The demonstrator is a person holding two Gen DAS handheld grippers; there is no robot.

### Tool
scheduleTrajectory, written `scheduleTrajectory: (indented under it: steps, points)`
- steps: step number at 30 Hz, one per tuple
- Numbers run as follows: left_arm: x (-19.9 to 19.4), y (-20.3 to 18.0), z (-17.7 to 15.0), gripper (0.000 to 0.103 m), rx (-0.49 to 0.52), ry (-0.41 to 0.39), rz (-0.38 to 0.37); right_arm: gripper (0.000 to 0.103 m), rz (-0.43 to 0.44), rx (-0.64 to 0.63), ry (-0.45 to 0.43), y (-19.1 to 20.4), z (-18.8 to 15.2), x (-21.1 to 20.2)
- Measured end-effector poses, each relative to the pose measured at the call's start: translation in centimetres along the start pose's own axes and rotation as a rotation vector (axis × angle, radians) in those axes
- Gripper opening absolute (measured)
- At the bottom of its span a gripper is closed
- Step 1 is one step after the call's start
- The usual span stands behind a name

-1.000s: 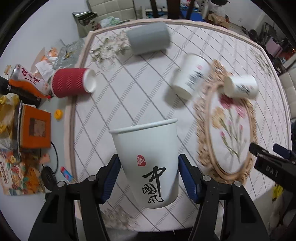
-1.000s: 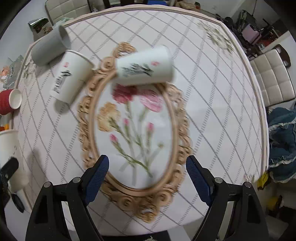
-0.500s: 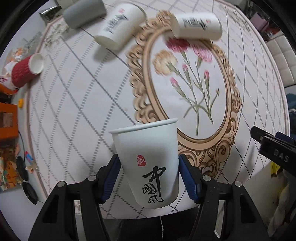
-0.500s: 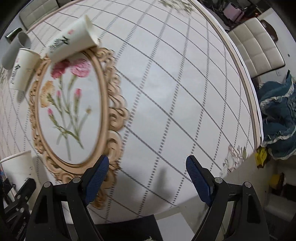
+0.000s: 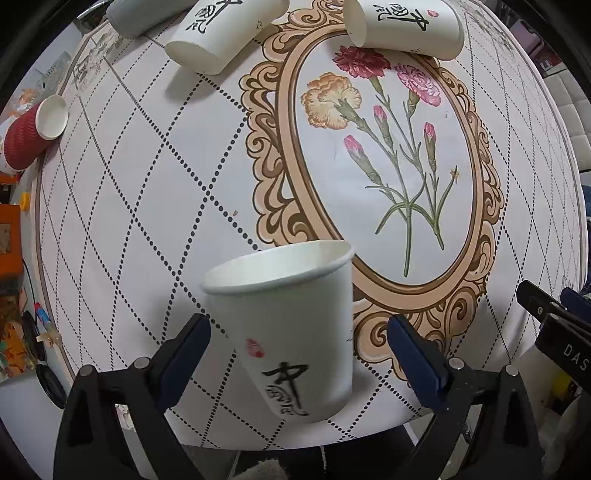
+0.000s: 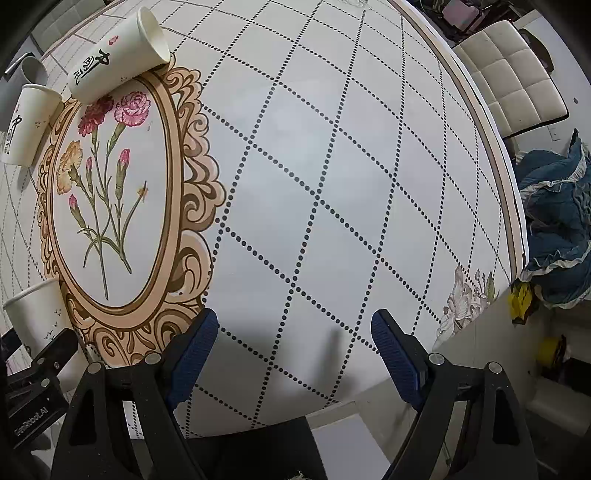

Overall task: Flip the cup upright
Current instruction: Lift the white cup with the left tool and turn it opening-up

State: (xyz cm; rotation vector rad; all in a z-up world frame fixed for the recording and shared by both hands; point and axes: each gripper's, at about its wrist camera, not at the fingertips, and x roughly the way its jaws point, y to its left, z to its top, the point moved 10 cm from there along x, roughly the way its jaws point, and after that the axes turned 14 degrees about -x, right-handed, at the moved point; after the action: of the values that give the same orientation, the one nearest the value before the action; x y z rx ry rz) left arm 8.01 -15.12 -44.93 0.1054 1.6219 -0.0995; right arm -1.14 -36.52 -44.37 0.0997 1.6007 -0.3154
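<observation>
**Q:** How are the jaws standing, and where is the cup?

**A:** The left gripper (image 5: pixel 297 345) is standing with its jaws spread, blue pads clear of the wall on both sides. Between them the white paper cup with black brush lettering and a red seal (image 5: pixel 288 325) is sitting mouth-up on the near edge of the white tablecloth with dotted diamond lines (image 5: pixel 147 206), tilted slightly or blurred; which, the frame is not settling. The gap on each side is suggesting a release, the cup now bearing its own weight.

**Q:** And the right gripper (image 6: pixel 293 354)?

**A:** It is hovering spread and empty over bare cloth, well apart from the cup, presumably keeping out of the way.

**Q:** What is lying farther out?

**A:** Two more white lettered paper cups (image 5: pixel 404 26) are lying on their sides at the far rim of the printed oval frame with carnations (image 5: pixel 373 291), beside a grey cup (image 5: pixel 133 18); a red ribbed cup (image 5: pixel 29 136) is lying at the left edge. Judging by these, further flips are remaining.
</observation>
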Motion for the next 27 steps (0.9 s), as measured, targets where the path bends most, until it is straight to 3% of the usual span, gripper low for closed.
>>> scheduleTrajectory:
  steps: [16, 27]
  points:
    - [-0.2, 0.9, -0.1, 0.098, -0.023, -0.013, -0.011, 0.087, -0.006, -0.002, -0.013, 1.6, 1.4, -1.3]
    - [-3.8, 3.1, -0.5, 0.098, -0.035, -0.050, -0.040, 0.087, -0.001, 0.002, -0.038, 2.5, 1.3, -3.0]
